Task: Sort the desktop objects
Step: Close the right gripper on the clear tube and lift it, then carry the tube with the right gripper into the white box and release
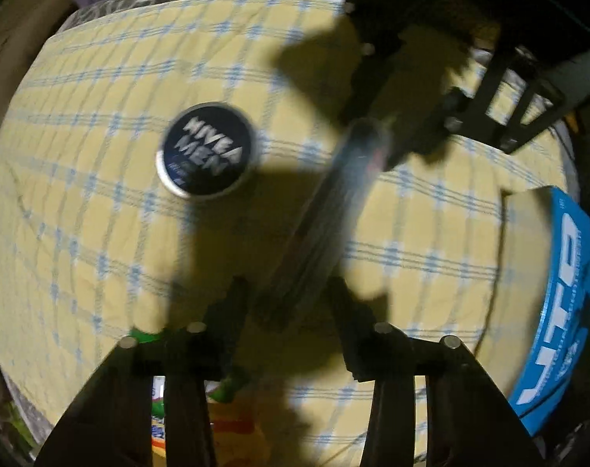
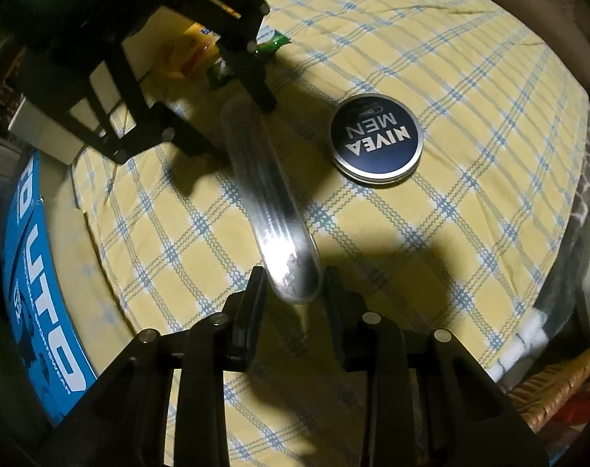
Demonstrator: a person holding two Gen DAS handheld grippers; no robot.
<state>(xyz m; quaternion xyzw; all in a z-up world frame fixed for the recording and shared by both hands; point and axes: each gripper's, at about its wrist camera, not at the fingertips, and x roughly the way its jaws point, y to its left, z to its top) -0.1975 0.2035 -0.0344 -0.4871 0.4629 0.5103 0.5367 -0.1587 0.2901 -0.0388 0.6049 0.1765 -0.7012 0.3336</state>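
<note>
In the right wrist view, a bright blue box with large white lettering (image 2: pixel 34 292) lies at nine o'clock on the yellow cloth with blue-and-white checks (image 2: pixel 470 89). At eleven o'clock the left gripper (image 2: pixel 232 136) reaches in, its black fingers (image 2: pixel 256 78) set either side of one end of a long clear plastic tube with dark contents (image 2: pixel 267 194); behind it lie green and yellow wrappers (image 2: pixel 271 41). The tube runs diagonally down to six o'clock, where its rounded end sits between the fingers of the right gripper (image 2: pixel 293 295). Those fingers stand narrow, about the tube's width apart; whether the pads press it I cannot tell. At two o'clock of the tube, apart from it, rests a round dark-blue tin with a silver rim marked NIVEA MEN (image 2: pixel 376 140).

In the left wrist view, blurred, the tin (image 1: pixel 209 150) lies at ten o'clock. The tube (image 1: pixel 326 214) rises from the left gripper (image 1: pixel 291 303), whose fingers flank it closely, toward the right gripper (image 1: pixel 403 140) at one o'clock. The blue box (image 1: pixel 559 303) sits at four o'clock.
</note>
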